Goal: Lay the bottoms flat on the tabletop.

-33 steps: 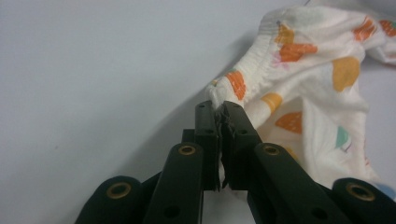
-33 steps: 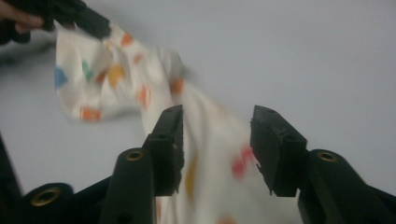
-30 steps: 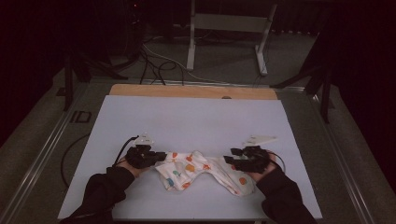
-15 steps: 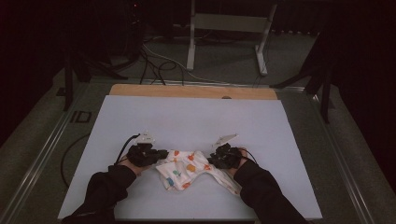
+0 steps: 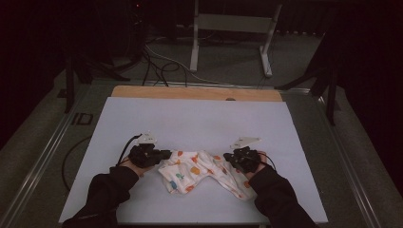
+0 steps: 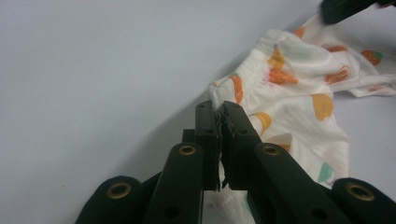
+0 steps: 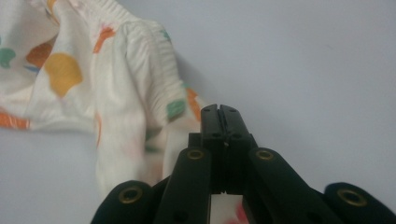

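Forearms low over the table, a gripper at each end of a crumpled patterned cloth (image 5: 202, 171).

Left gripper (image 6: 221, 108) lies level, jaws pinched tight on the cloth's hemmed edge; right gripper (image 7: 222, 112) has just been closing and its jaws now meet, beside a ribbed cuff, though whether fabric is caught between them is hard to make out. Dark sleeves (image 5: 107, 192) are cut off at the bottom edge. The cloth rests near the front of a pale mat (image 5: 199, 118) with a wooden strip (image 5: 190, 92) behind; the room beyond is dark, with cables (image 5: 157, 64) and a metal stand (image 5: 230, 28) on the floor.
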Available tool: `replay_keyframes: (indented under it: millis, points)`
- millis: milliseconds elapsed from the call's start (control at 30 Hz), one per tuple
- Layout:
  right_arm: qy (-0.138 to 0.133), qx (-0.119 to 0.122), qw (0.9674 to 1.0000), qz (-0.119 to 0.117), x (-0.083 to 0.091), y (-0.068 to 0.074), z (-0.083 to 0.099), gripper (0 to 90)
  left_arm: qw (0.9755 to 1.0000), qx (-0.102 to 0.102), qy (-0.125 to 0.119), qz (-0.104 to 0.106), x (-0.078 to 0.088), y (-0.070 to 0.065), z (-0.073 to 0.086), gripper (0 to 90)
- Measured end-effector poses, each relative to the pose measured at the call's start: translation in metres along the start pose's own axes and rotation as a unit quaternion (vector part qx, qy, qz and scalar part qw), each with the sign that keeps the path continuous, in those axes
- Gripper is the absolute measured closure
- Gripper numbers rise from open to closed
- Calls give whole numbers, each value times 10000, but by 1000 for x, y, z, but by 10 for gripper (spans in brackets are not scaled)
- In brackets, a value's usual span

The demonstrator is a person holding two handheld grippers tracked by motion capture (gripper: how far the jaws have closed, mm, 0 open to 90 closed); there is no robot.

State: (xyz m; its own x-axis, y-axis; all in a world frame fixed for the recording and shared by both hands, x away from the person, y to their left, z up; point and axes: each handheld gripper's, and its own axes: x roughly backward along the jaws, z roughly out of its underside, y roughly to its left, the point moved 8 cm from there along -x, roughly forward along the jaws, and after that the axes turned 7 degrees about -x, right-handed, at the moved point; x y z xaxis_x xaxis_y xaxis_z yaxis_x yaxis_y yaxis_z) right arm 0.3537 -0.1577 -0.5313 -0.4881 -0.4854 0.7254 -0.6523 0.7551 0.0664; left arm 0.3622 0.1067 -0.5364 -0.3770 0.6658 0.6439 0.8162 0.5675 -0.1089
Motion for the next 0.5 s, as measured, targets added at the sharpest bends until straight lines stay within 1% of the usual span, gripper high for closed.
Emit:
replay_keyframes:
  millis: [33, 67, 100, 200, 267, 300, 333, 367, 400, 433, 467, 500]
  points:
    - [0, 0, 10000, 0, 0, 0, 0, 900, 10000, 0, 0, 0, 0, 0, 0, 867]
    - [-20, -97, 9999, 53, 9, -6, 6, 900, 10000, 2, 25, -7, -2, 1, 0, 867]
    - [-14, -118, 9999, 103, 12, -9, 9, 900, 10000, 3, 43, -19, -3, 2, 1, 867]
    - [-14, -339, 9993, 143, 26, -20, 22, 900, 9999, 46, 121, -48, -7, 5, 3, 866]
    - [-3, -439, 9989, 175, 32, -26, 30, 900, 9999, 67, 124, -26, -9, 5, 4, 866]
    - [9, -489, 9986, 181, 34, -27, 33, 900, 9999, 63, 147, -34, -10, 5, 5, 867]
    - [9, -489, 9986, 181, 34, -27, 33, 900, 9999, 63, 147, -34, -10, 5, 5, 867]
    - [51, -531, 9984, 212, 36, -29, 38, 900, 9999, 63, 147, -34, -10, 5, 5, 867]
    - [105, -614, 9979, 187, 40, -31, 47, 900, 9998, 94, 151, -16, -12, 5, 6, 867]
    - [105, -614, 9979, 187, 40, -31, 47, 900, 9998, 68, 174, -27, -12, 5, 7, 867]
    - [233, -633, 9976, 159, 43, -29, 56, 900, 9998, 66, 174, -10, -13, 4, 7, 867]
    - [233, -633, 9976, 159, 43, -29, 56, 900, 9998, 70, 178, 2, -13, 4, 8, 867]
